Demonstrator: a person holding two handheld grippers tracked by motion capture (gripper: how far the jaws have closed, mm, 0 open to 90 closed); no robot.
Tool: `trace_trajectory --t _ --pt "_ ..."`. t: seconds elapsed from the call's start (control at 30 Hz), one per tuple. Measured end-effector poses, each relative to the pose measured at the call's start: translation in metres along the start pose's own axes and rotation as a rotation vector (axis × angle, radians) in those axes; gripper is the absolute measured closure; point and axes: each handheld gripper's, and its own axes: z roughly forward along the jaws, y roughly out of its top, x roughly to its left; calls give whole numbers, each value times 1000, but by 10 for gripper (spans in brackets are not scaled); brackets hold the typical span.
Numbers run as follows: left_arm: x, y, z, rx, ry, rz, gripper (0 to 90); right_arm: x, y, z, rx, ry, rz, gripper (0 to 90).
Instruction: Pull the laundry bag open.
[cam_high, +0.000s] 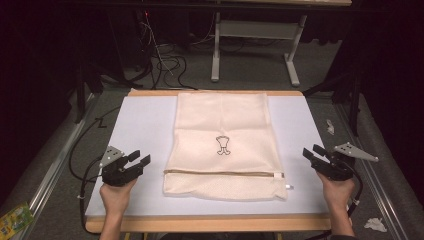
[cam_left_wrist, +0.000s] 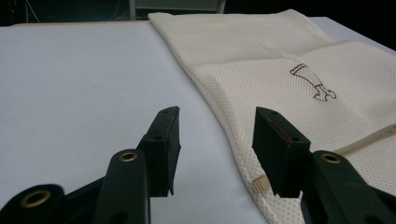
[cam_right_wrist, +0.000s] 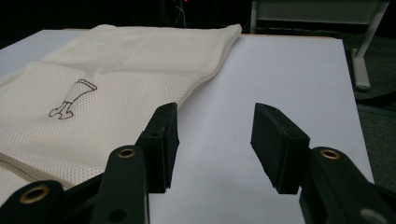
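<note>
Hand-held gripper number one, our left hand-held gripper, rests at about eight o'clock on the white surface, its jaws standing wide apart with nothing between them. From its own view we see the pale surface through the gap, and the cream mesh bag just beside the right-hand jaw, not touched by it. Our right hand-held gripper sits at about four o'clock, near the surface's right edge, its jaws likewise spread wide and empty; bare surface lies between them, and the mesh bag lies off toward ten o'clock in that view, apart from the jaws.

We find the mesh bag lying flat in the middle of the surface, running from its twelve o'clock edge down toward six o'clock. A small dark outline drawing sits near the bag's centre. A zipper runs across the bag near its six o'clock end, with a small white pull at the right corner. Each gripper lies well clear of the bag's sides, one on either flank.
</note>
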Motion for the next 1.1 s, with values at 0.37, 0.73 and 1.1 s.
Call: trace_trajectory --t 0.37,0.73,1.1 --pt "5 -2 1 9 12 -8 509 -7 -6 3 7 -16 24 523" --pt "15 -7 6 9 42 -43 504 -13 -10 10 23 -38 46 522" --pt "15 -13 25 58 107 10 496 -17 -17 20 48 -105 62 506"
